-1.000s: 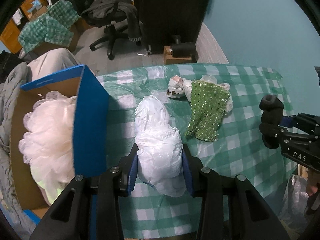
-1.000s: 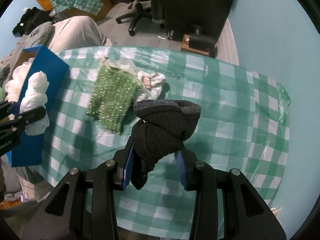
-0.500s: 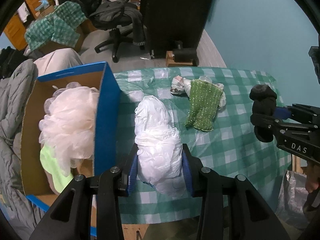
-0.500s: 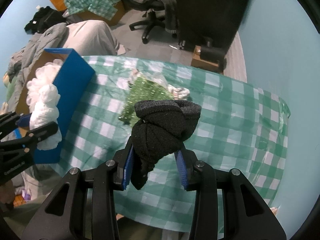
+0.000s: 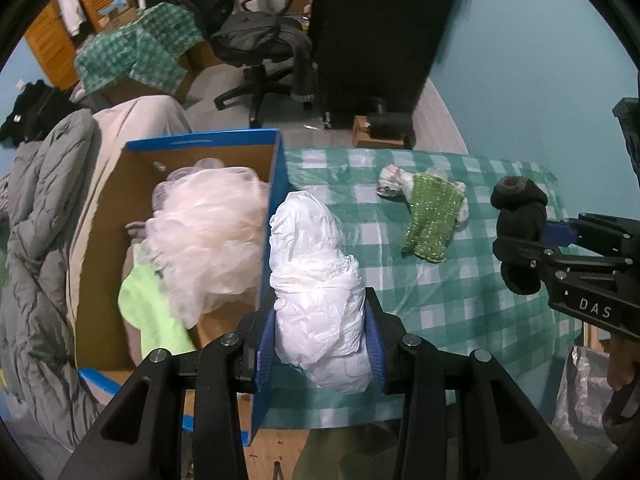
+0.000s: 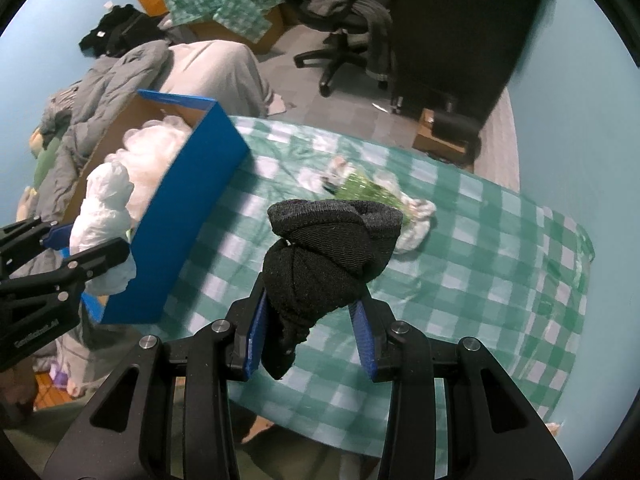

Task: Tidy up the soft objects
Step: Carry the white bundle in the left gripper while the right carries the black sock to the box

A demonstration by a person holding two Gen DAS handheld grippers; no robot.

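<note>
My left gripper (image 5: 320, 344) is shut on a crumpled white plastic bag (image 5: 316, 280) and holds it high above the near wall of a blue cardboard box (image 5: 272, 216). The box holds a pale pink mesh pouf (image 5: 204, 236) and a light green cloth (image 5: 148, 312). My right gripper (image 6: 310, 340) is shut on a black rolled sock (image 6: 324, 256) above the green checked table (image 6: 480, 280). A sparkly green cloth (image 5: 434, 216) lies on the table over a white crumpled bag (image 5: 394, 182). The left gripper with its bag also shows in the right wrist view (image 6: 106, 228).
The box stands at the table's left end, beside grey bedding (image 5: 36, 240). A black office chair (image 5: 264, 48) and a dark cabinet (image 5: 372, 32) stand beyond the table. A teal wall (image 5: 540, 80) runs along the right. A clear plastic bag (image 5: 580, 392) hangs at lower right.
Both grippers have risen and pulled back with their loads. The left one has moved left toward the box, so more of the box's inside shows.
</note>
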